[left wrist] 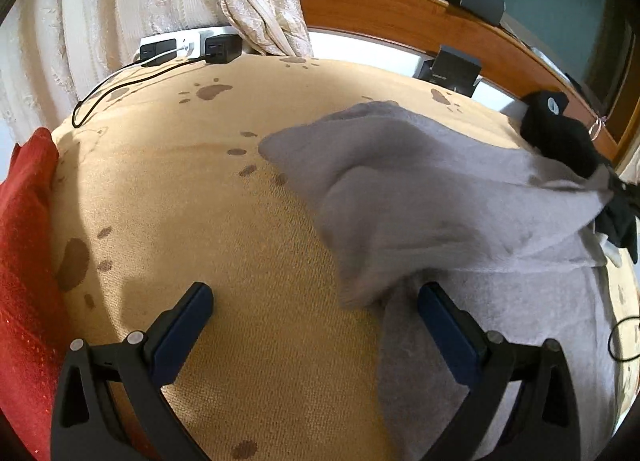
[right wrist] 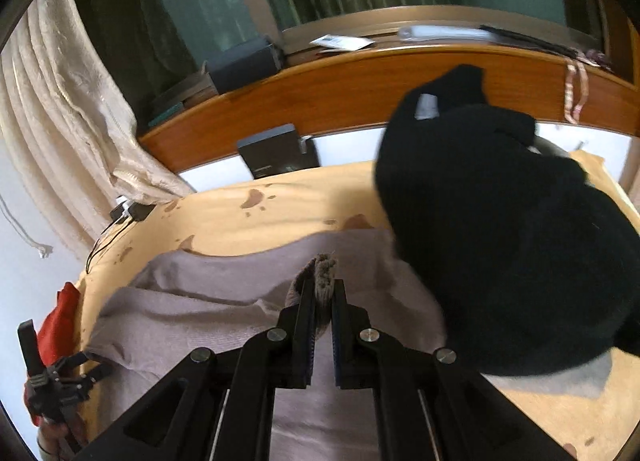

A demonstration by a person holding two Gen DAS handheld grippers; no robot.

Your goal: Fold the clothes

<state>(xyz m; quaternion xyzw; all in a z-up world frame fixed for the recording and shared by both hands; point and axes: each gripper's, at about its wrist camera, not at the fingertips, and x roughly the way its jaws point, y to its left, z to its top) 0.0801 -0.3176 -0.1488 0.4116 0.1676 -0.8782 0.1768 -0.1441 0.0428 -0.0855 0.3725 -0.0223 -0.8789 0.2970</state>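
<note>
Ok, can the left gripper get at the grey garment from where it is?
Probably yes. The left gripper is open, and the grey garment already lies at its right-hand finger, with only bare blanket between the jaws. The right gripper already pinches another edge.

Grey knitted garment spread on the tan paw-print blanket

The soft pale-grey knitted garment [left wrist: 420, 197] lies rumpled across the tan paw-print blanket [left wrist: 200, 189], one corner lifted off it in a pinched fold (raised flap blurred); a black knitted garment [right wrist: 500, 221] lies heaped on the grey one's far edge.
</note>
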